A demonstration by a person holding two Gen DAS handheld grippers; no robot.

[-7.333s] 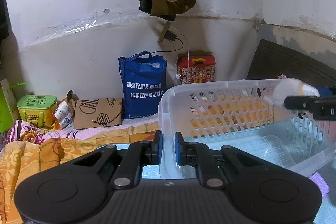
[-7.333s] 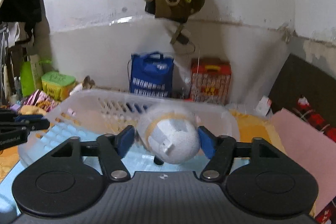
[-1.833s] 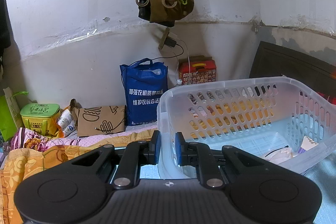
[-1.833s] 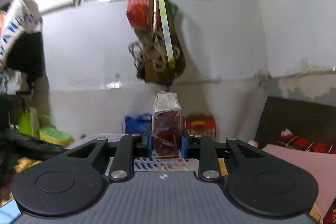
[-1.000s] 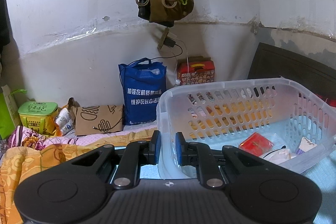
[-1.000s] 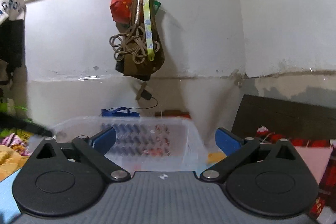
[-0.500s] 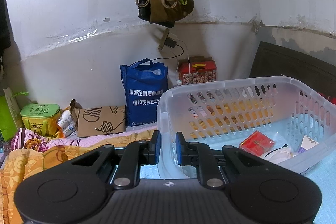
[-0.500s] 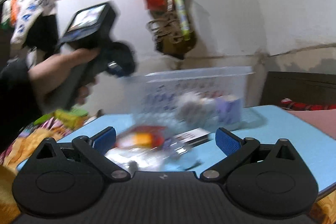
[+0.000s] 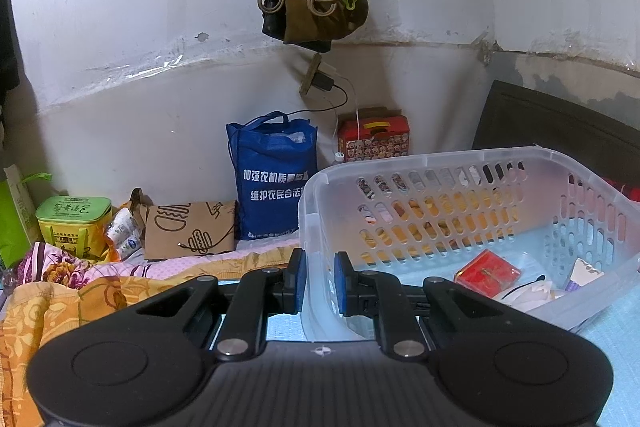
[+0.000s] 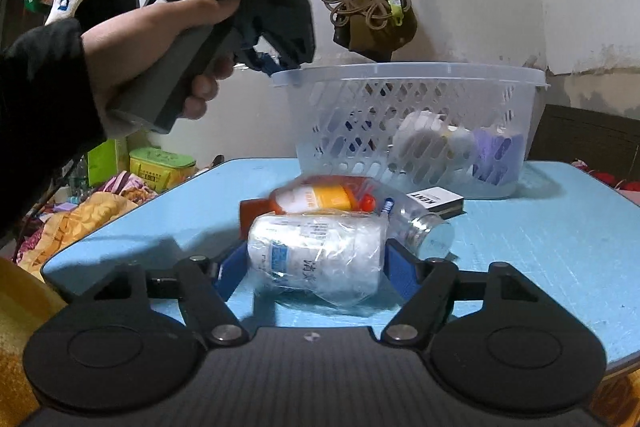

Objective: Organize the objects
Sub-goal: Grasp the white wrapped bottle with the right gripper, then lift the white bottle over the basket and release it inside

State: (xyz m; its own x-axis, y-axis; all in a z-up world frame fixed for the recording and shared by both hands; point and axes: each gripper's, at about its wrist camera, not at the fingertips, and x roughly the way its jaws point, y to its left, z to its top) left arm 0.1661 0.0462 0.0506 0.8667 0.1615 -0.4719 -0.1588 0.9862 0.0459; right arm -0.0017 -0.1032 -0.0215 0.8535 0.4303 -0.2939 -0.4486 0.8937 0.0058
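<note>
My left gripper [image 9: 320, 279] is shut on the near corner of the clear plastic basket [image 9: 440, 159], holding its rim. A red packet [image 9: 488, 269] and white items lie inside. In the right wrist view a hand [image 10: 160, 39] holds that left gripper [image 10: 276, 65] at the basket [image 10: 408, 71] rim. My right gripper [image 10: 316, 263] is low over the blue table [image 10: 540, 235]. Its jaws are closing on a clear-wrapped white pack [image 10: 316, 247], and both pads touch its sides.
Behind the pack lie an orange-labelled bottle [image 10: 316, 197], a glass jar with a metal lid [image 10: 428, 235] and a small KENT box [image 10: 436, 201]. A blue bag [image 9: 272, 179], a red box [image 9: 372, 139] and a green tin [image 9: 74, 219] stand by the wall.
The right gripper came down to the table and its wide jaws narrowed around the wrapped pack. The left gripper and the basket have not moved.
</note>
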